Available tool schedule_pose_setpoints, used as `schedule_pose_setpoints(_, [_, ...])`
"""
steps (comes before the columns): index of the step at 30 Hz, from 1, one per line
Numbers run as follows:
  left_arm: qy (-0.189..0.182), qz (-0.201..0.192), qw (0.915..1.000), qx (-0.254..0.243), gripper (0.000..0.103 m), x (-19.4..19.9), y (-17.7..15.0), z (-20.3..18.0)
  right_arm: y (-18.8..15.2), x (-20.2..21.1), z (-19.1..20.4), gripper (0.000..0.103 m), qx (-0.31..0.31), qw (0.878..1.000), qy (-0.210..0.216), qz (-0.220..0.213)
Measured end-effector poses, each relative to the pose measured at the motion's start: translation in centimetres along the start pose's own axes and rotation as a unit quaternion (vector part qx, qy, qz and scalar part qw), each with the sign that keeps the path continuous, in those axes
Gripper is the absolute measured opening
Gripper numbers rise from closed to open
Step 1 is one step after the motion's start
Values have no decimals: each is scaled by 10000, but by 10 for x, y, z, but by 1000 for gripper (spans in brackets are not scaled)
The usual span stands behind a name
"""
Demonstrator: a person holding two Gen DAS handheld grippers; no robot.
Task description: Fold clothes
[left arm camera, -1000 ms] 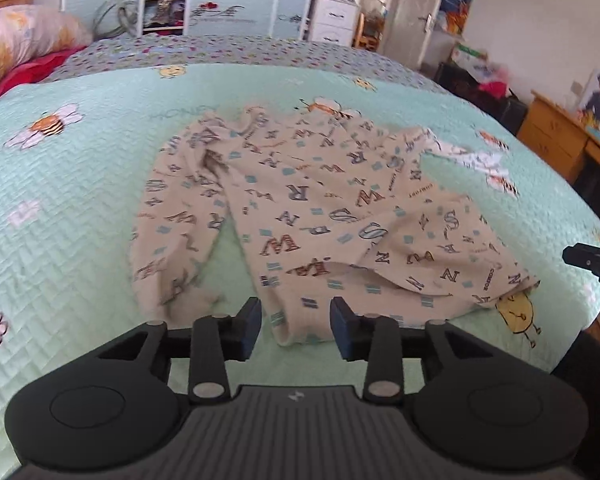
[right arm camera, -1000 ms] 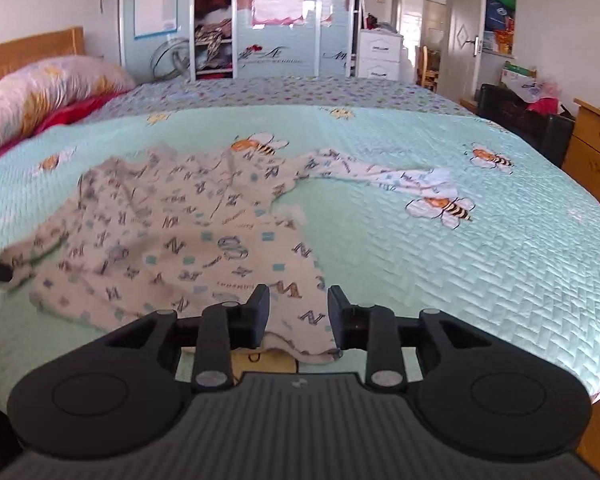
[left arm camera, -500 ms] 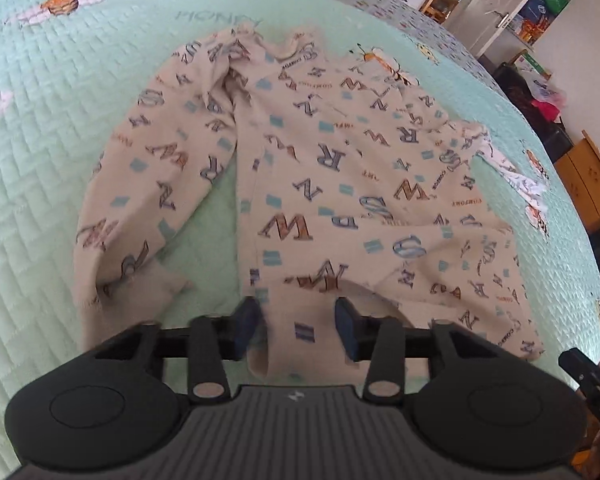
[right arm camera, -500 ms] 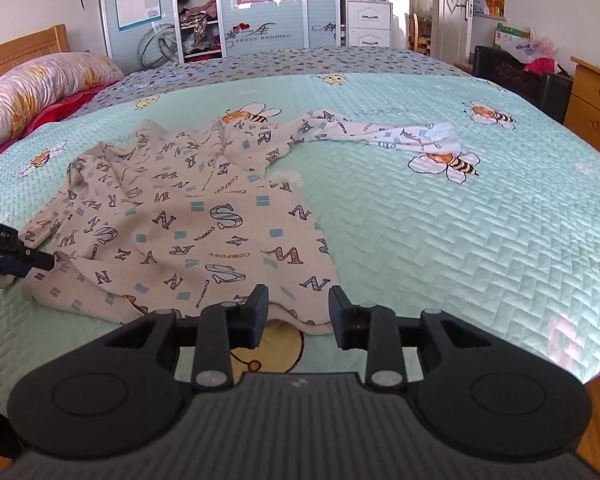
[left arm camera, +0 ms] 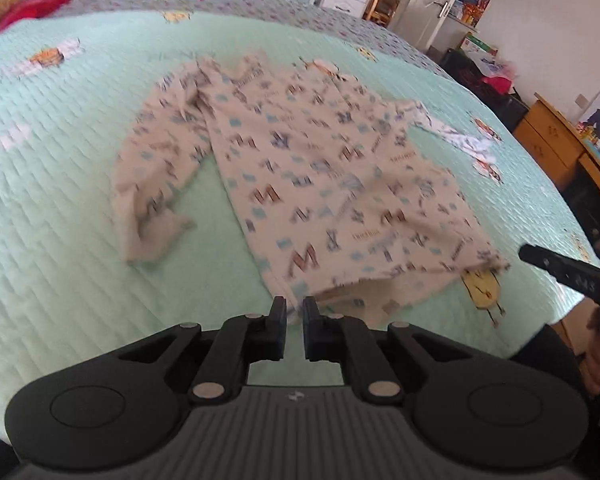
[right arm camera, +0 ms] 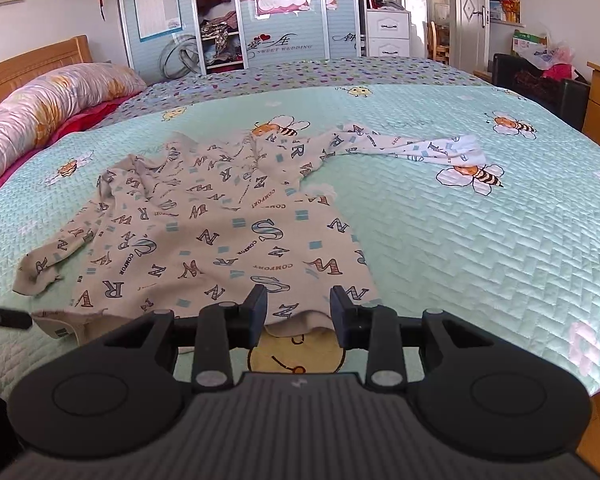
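Parted right gripper (right arm camera: 298,309) over shirt (right arm camera: 220,232) hem

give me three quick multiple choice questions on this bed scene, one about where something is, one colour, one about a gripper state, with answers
1. Where does the letter-print shirt lie?
A. on the bedspread
B. hung on the wardrobe
C. on the wooden desk

2. What is the main colour of the bedspread?
A. dark brown
B. pale mint green
C. bright orange

3. How does the left gripper stand?
A. wide open, far above the shirt
B. nearly shut at the shirt's near hem corner
C. holding a pillow

Answers:
1 A: the shirt is spread on the quilted cover, one sleeve stretched out to the right in the right wrist view.
2 B: the cover is mint green with bee prints.
3 B: its fingers stand only a narrow gap apart with the hem corner between them, while the right gripper is open over the hem.
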State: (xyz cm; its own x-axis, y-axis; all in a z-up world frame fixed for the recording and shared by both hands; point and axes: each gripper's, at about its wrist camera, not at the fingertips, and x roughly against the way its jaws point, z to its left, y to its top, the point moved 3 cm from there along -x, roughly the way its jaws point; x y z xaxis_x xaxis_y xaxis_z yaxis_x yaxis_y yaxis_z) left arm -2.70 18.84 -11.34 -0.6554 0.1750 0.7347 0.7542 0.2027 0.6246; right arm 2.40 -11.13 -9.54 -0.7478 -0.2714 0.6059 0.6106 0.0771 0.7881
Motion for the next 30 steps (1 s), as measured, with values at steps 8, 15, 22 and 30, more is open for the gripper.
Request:
schedule_pose_setpoints(8, [93, 67, 9964, -844, 28, -12, -20, -36, -3, 2, -5, 36, -47, 10000, -27, 72])
schedule_pose_setpoints(15, [523, -378, 9864, -1513, 43, -21, -21, -66, -6, 1, -7, 37, -161, 9998, 9, 98])
schedule_pose_setpoints(22, [633, -337, 9826, -1712, 43, -46, -32, -86, -7, 2, -8, 37, -250, 9996, 18, 118])
schedule_pose_setpoints(30, [1586, -502, 9806, -1036, 46, -48, -34, -54, -8, 1, -9, 38, -311, 9994, 34, 138])
